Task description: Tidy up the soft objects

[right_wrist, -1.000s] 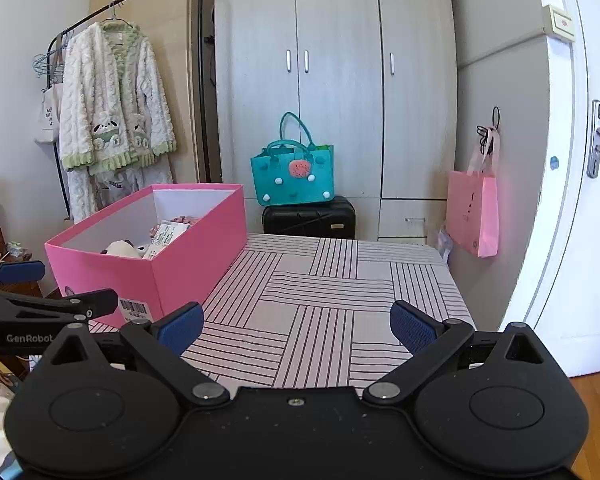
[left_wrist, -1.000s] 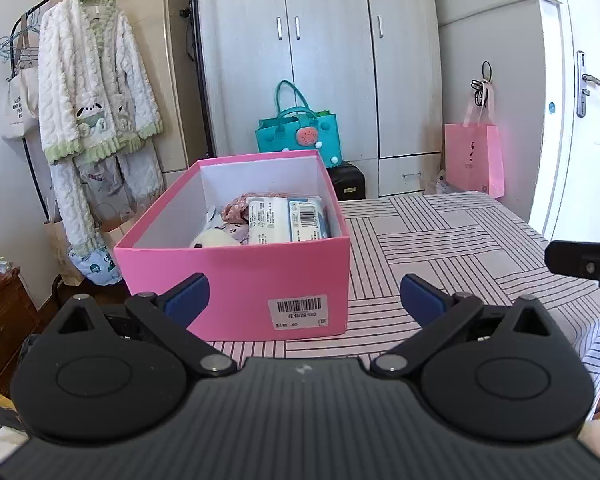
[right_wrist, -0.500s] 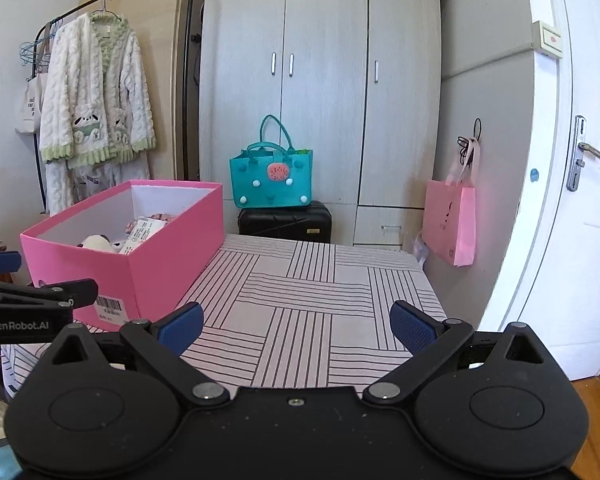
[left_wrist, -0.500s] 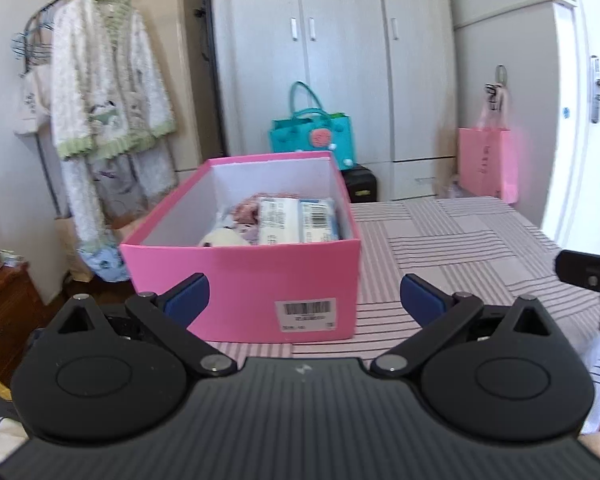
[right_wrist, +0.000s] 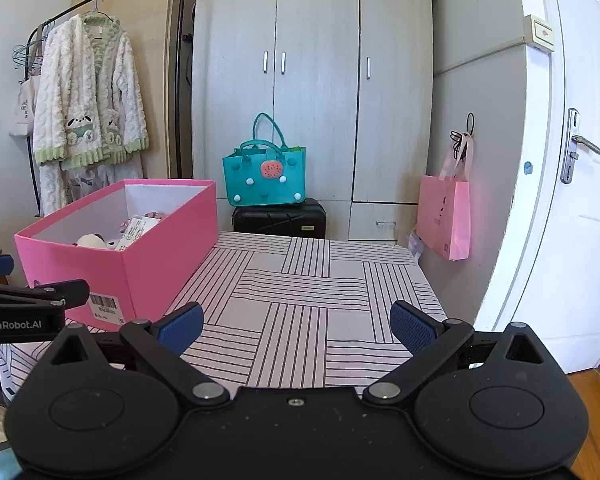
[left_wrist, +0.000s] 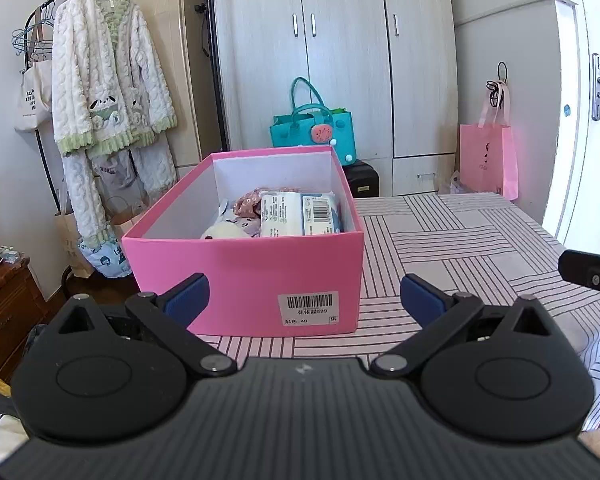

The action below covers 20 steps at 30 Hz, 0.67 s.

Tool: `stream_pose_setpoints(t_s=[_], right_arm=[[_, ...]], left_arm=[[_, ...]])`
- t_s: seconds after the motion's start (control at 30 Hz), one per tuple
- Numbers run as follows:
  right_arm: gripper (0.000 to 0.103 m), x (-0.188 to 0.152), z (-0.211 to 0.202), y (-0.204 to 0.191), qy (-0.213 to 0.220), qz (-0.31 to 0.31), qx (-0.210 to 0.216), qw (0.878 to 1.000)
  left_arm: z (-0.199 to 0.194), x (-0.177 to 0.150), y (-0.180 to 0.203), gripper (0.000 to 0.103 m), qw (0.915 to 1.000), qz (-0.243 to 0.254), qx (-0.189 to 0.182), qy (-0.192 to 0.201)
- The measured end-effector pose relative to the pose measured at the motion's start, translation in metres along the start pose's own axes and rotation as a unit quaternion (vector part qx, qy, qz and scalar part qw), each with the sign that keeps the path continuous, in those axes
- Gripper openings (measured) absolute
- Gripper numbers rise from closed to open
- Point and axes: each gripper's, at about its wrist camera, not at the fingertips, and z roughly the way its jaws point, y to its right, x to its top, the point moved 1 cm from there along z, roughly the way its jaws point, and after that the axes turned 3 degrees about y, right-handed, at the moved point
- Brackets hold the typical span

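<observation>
The pink box [left_wrist: 260,272], centre-left of frame on the striped cloth [right_wrist: 308,300], holds a plush toy [left_wrist: 226,232] and packets [left_wrist: 300,214]. Left gripper [left_wrist: 305,299] and right gripper [right_wrist: 296,322] both gape, empty. Judgement: approach from above, clearing the box's rim.

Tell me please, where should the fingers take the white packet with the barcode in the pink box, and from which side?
Probably from above: the white packet lies inside the pink box, whose walls block the sides. Grip across its raised top edge, the part standing above the plush toy beside it.
</observation>
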Motion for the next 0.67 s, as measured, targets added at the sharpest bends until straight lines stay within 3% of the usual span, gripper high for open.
stream_pose_setpoints(t_s=[0.67], right_arm=[[0.101,-0.0008,0.0008,0.0014,-0.001,0.003,-0.005,1.000]], left_arm=[[-0.0016,0.0023,0.0028,0.103,1.0000,0.007,0.000,0.001]])
